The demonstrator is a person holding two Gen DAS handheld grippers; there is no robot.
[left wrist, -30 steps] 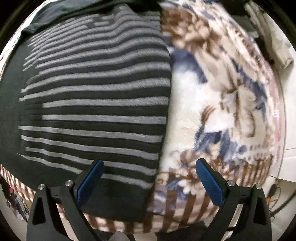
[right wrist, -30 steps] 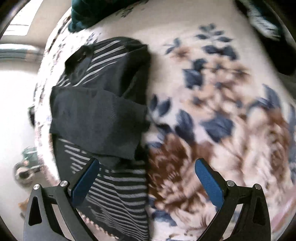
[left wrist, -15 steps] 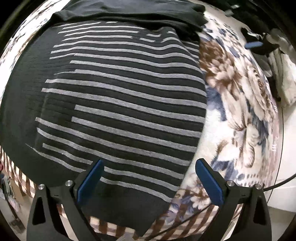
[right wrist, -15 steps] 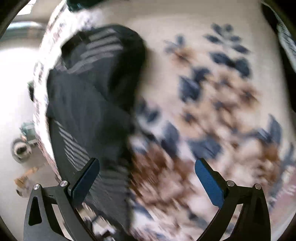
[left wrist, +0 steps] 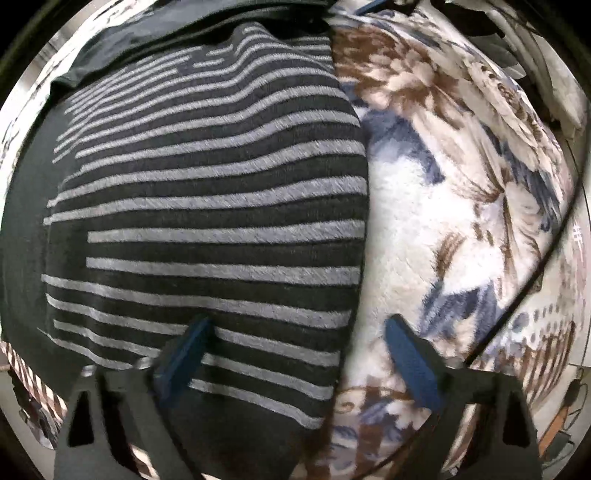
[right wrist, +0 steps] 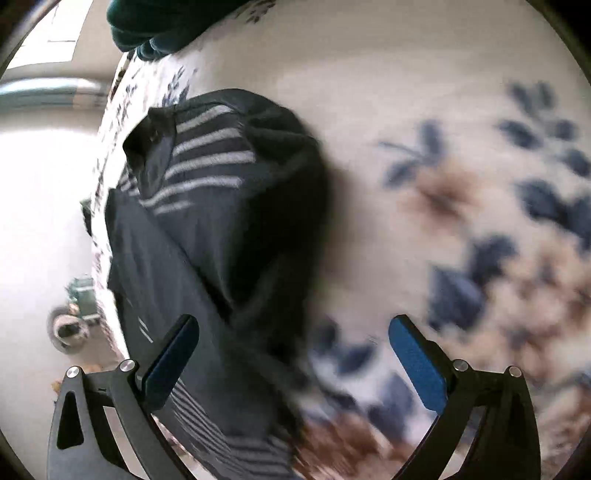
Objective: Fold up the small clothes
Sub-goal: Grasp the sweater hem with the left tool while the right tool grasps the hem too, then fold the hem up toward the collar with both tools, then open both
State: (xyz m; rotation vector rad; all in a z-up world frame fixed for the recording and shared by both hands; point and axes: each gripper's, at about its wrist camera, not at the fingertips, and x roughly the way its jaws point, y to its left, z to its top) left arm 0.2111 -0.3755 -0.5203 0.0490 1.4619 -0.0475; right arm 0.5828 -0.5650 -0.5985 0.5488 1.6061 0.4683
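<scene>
Left wrist view
- Garment: a dark striped top (left wrist: 207,206) with grey bands lies spread flat on a floral blanket (left wrist: 461,221); its straight right edge runs down the middle of the picture.
- Left gripper (left wrist: 295,354): points straight down over that edge, jaws closing. The left blue pad hangs over the striped cloth, the right one over the bare blanket; the hem lies between them, and neither pad presses on it.
- Cable: a thin black cable (left wrist: 532,280) crosses the blanket at the right.

Right wrist view
- Garment: the striped top (right wrist: 207,236) lies at the left on the blanket (right wrist: 406,110), near its edge, with a plain dark panel folded across it; the picture is blurred.
- Right gripper (right wrist: 293,356): jaws wide apart with nothing between the pads, tilted down above the cloth's right edge.
- Beyond: a dark green cloth (right wrist: 155,26) lies at the top; pale floor (right wrist: 40,206) shows at the left.
</scene>
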